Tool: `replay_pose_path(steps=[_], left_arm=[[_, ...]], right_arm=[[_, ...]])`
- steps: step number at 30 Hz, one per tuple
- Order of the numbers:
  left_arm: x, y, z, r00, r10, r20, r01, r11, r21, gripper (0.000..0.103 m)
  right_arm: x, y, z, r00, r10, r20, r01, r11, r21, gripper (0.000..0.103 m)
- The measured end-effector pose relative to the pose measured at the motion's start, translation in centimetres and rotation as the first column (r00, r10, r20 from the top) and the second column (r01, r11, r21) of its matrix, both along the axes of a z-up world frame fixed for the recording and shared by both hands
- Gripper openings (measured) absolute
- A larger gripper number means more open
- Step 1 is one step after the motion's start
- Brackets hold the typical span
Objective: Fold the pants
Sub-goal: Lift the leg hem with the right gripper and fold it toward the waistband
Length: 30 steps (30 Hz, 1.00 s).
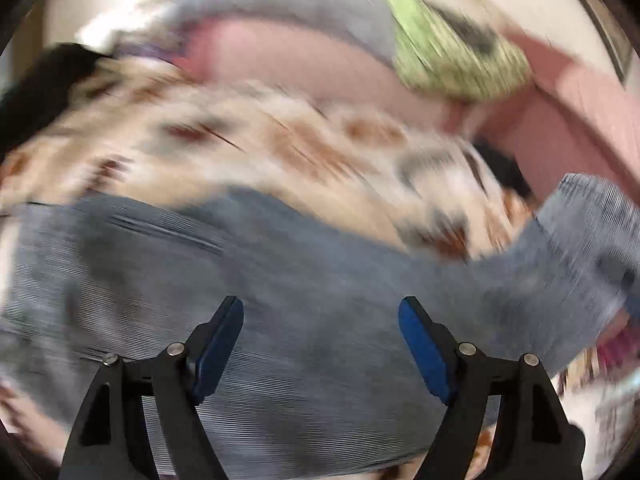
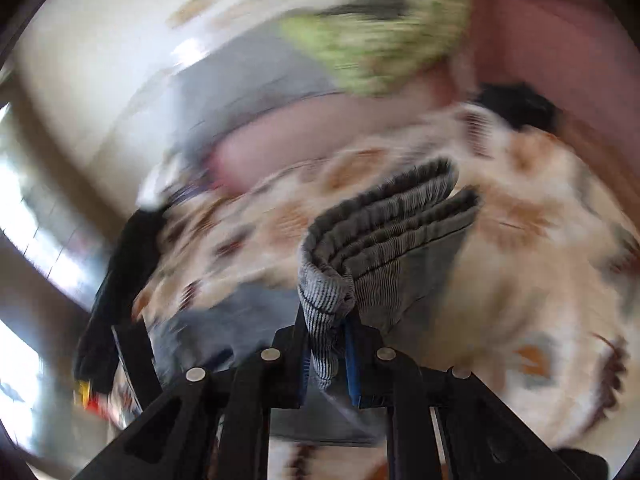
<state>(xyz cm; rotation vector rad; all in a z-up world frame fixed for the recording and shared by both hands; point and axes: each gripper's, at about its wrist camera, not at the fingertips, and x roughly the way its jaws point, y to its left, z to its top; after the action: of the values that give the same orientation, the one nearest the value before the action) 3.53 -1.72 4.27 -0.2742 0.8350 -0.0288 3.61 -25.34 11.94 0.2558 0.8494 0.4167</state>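
The left gripper (image 1: 320,320) stands spread, nothing between its pads, grey pants (image 1: 248,280) filling the frame's lower half beneath. A green pillow (image 1: 452,52) bulks upper right, dark cloth (image 1: 44,84) upper left.

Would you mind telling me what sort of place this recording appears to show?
Probably a bedroom or living room at home, though blur limits certainty. The grey pants lie on a patterned cream blanket, with a green patterned cushion and a pink upholstered surface behind.

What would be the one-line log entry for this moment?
left gripper: open above pants | right gripper: shut on pants | both views blurred
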Motion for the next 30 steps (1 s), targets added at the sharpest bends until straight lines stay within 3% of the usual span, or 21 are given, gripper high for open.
replay_pose_path(steps=[3,7,8,10,11,12,15,19,21,23,24,26,28,30], left_arm=[[-2.3,5.7,1.7,0.991,0.131,0.027,-0.131,0.991,-0.014,0.081],[-4.8,10.6,2.1,0.97,0.241,0.008,-0.242,0.97,0.011,0.081],[-4.9,11.0,1.9,0.971,0.238,-0.005,-0.238,0.971,0.013,0.081],[-4.9,10.8,1.7,0.977,0.214,-0.019,-0.214,0.977,0.013,0.081],[-4.8,10.3,1.8,0.98,0.197,-0.02,-0.197,0.98,0.012,0.081],[-4.6,9.6,2.0,0.985,0.171,-0.018,-0.171,0.985,0.0,0.081],[-3.9,6.4,3.2,0.998,0.057,0.012,-0.056,0.997,-0.044,0.081],[-2.6,1.3,3.0,0.995,-0.096,0.013,0.096,0.994,-0.048,0.081],[-1.4,-0.8,0.0,0.986,-0.142,-0.092,0.139,0.99,-0.034,0.081],[-0.2,-2.3,-4.2,0.955,-0.143,-0.26,0.163,0.985,0.056,0.081],[0.0,-2.8,-6.5,0.942,-0.142,-0.304,0.184,0.976,0.116,0.081],[-0.8,-3.6,-6.1,0.958,-0.148,-0.244,0.202,0.956,0.211,0.083],[-1.0,-3.4,-4.9,0.962,-0.148,-0.23,0.188,0.968,0.166,0.083],[-1.2,-3.4,-3.1,0.976,-0.156,-0.153,0.18,0.971,0.16,0.083]], right_arm=[[-1.0,6.5,-3.4,0.99,0.137,-0.032,-0.139,0.989,-0.045,0.016],[-1.2,12.1,-13.5,0.934,0.25,-0.254,-0.278,0.958,-0.077,0.024],[-1.7,11.8,-13.8,0.948,0.241,-0.206,-0.256,0.965,-0.052,0.024],[-2.0,10.9,-12.8,0.942,0.263,-0.208,-0.264,0.964,0.02,0.043],[-2.2,9.7,-12.1,0.939,0.269,-0.212,-0.253,0.962,0.099,0.065],[-2.4,8.9,-11.7,0.944,0.258,-0.204,-0.234,0.963,0.133,0.076],[-2.7,4.8,-10.7,0.963,0.18,-0.203,-0.137,0.969,0.208,0.078],[-1.8,-2.3,-13.4,0.951,0.047,-0.306,0.079,0.918,0.388,0.078],[-0.7,-3.9,-15.8,0.92,0.05,-0.39,0.144,0.88,0.452,0.078],[0.0,-5.3,-17.0,0.89,0.092,-0.447,0.181,0.829,0.53,0.076],[0.5,-5.4,-16.4,0.892,0.104,-0.44,0.165,0.832,0.53,0.076],[1.6,-5.4,-14.3,0.914,0.114,-0.389,0.12,0.841,0.528,0.076],[3.7,-5.8,-12.1,0.937,0.09,-0.337,0.103,0.852,0.514,0.076],[6.6,-6.1,-11.3,0.943,0.046,-0.331,0.124,0.871,0.475,0.076]])
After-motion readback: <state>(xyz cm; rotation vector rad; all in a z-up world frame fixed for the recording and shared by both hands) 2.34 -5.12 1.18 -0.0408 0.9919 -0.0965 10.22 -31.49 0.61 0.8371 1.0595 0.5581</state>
